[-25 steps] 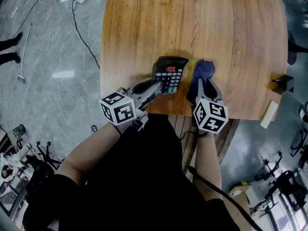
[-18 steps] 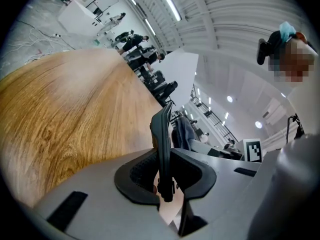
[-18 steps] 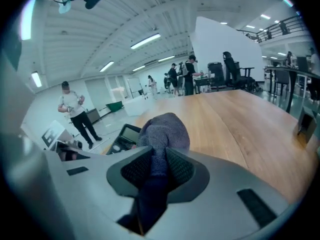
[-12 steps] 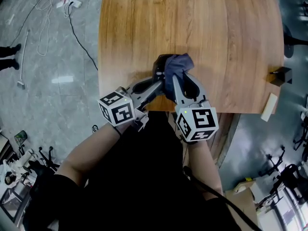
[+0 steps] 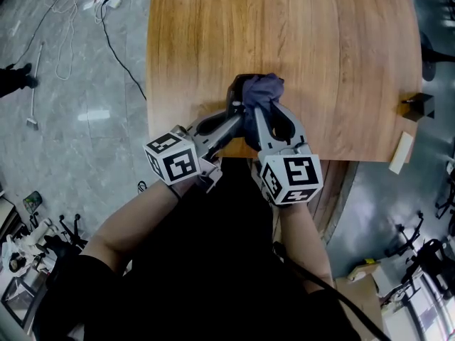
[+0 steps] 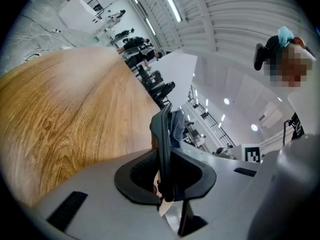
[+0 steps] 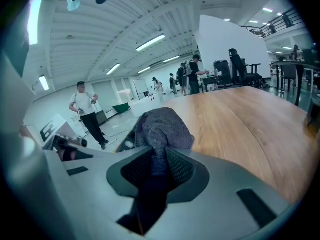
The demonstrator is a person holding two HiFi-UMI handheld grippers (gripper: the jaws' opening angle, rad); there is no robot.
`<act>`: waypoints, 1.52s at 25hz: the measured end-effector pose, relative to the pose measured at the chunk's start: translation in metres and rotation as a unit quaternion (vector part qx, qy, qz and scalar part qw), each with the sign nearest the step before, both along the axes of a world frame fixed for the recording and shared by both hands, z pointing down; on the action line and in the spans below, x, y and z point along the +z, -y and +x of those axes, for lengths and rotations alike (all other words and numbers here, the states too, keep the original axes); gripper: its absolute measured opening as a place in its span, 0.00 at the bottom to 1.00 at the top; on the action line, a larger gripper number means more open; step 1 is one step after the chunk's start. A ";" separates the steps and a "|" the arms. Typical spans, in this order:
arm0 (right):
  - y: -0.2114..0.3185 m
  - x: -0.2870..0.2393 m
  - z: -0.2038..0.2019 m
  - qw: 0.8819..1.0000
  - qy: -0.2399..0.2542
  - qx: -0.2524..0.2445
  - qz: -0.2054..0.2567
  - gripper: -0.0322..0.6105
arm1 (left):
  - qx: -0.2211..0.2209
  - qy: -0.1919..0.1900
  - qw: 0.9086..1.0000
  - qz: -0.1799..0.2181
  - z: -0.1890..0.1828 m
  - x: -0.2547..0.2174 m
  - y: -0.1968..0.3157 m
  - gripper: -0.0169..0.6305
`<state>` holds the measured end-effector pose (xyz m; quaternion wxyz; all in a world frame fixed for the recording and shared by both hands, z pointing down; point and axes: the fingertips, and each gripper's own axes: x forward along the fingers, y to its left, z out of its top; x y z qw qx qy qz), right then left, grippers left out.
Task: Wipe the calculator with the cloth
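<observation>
Left gripper [image 6: 165,176] clamps the calculator [image 6: 164,134] on edge, over the near edge of the table [image 5: 320,41]. Right gripper [image 7: 157,166] clamps the cloth [image 7: 161,126], bunched against the calculator's far end.

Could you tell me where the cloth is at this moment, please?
In the head view the cloth is bunched against the calculator near the table's front edge, pinched in the right tongs.

1 calculator [image 5: 234,94]: black, slim, turned on edge, clamped in left gripper [image 5: 237,111] above table [image 5: 334,41] near its front edge. 1 cloth [image 5: 264,88]: blue-grey, bunched, pinched in right gripper [image 5: 264,107], touching calculator's far end.
</observation>
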<state>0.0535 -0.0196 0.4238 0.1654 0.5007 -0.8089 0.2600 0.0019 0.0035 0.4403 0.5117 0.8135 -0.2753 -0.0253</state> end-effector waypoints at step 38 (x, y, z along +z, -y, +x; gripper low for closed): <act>-0.045 -0.012 0.020 0.997 0.020 0.078 -0.008 0.17 | -0.024 -0.031 0.999 0.007 -0.011 -0.037 0.000 0.14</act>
